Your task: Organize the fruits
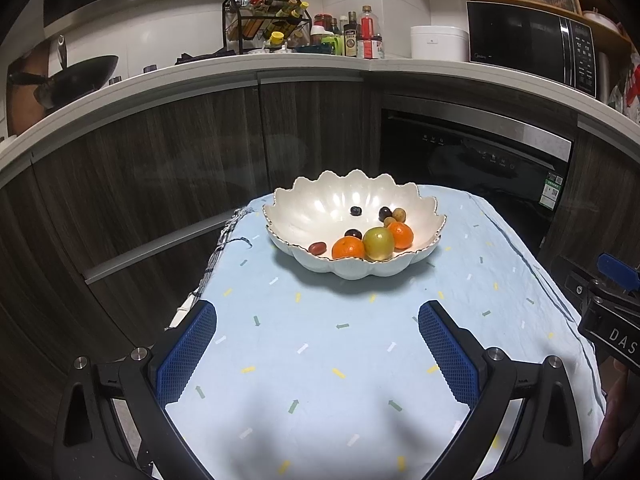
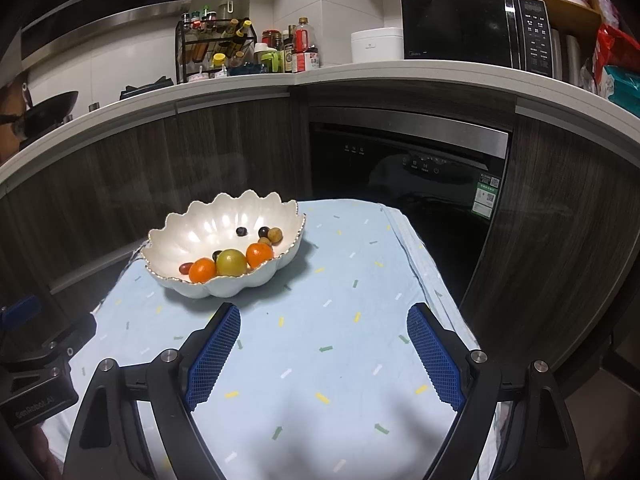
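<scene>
Left tool (image 1: 316, 316) agape, right tool (image 2: 323, 318) agape, above tablecloth (image 1: 320, 360)

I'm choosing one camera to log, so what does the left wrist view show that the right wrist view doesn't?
Only the left wrist view shows the right gripper's body at its right edge, and its own left gripper, open. Only the right wrist view shows the right gripper, open, a red bag on the counter, and bare cloth right of the bowl. Both show the scalloped bowl of fruit on the blue cloth.
</scene>
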The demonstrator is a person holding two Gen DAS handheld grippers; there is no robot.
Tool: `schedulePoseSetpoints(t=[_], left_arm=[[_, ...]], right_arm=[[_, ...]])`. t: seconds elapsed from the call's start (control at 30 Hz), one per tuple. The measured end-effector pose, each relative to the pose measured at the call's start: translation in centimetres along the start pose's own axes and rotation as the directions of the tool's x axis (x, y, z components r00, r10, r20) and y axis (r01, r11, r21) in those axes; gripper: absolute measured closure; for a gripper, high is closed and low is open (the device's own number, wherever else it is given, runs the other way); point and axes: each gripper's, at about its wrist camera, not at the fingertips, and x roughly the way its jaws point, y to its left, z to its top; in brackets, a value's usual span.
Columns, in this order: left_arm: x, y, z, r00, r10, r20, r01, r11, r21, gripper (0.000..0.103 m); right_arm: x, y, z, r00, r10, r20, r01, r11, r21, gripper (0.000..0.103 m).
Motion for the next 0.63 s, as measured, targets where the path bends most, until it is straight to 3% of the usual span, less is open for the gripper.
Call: schedulePoseSetpoints(t=[0.53, 0.63], left_arm=[[-0.50, 0.31, 0.30, 1.000, 0.009, 0.030, -0.008, 1.000, -0.009, 0.000], [-0.18, 0.16, 0.32, 1.000, -0.010, 0.003, 0.010, 1.000, -0.002, 0.000]], right_arm=[[-0.01, -0.34, 0.00, 1.000, -0.007, -0.001, 0.007, 1.000, 0.006, 0.016], [0.04, -0.52, 0.08, 1.000, -0.008, -0.002, 0.008, 1.000, 0.009, 0.016]])
